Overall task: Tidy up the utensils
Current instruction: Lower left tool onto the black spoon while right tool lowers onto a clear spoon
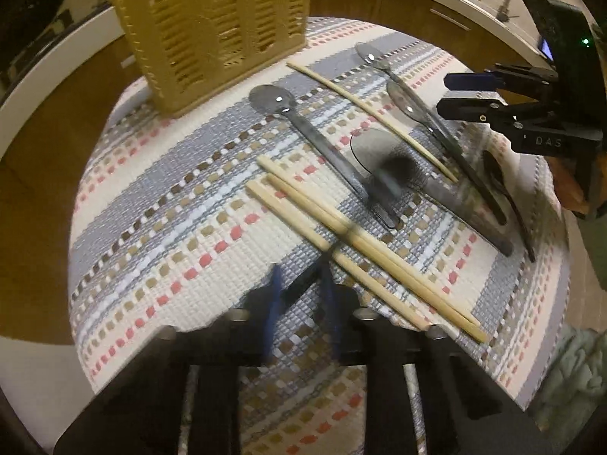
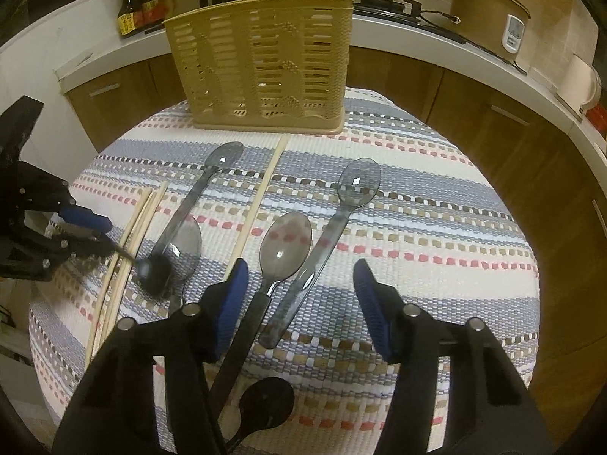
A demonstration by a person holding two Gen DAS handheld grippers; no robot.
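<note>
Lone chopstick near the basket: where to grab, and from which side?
Take the chopstick at mid-length, from straight above, with the open right hand-held gripper closing across its width. It lies flat on the cloth, so there is no side entry. Mid-length has bare cloth on both sides; the far end sits by the basket, and spoons flank the near end.

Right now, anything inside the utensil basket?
Nothing shows through the slots of the basket, and no handles stick above its rim. Its floor is hidden. Spoons and chopsticks lie on the mat.
</note>
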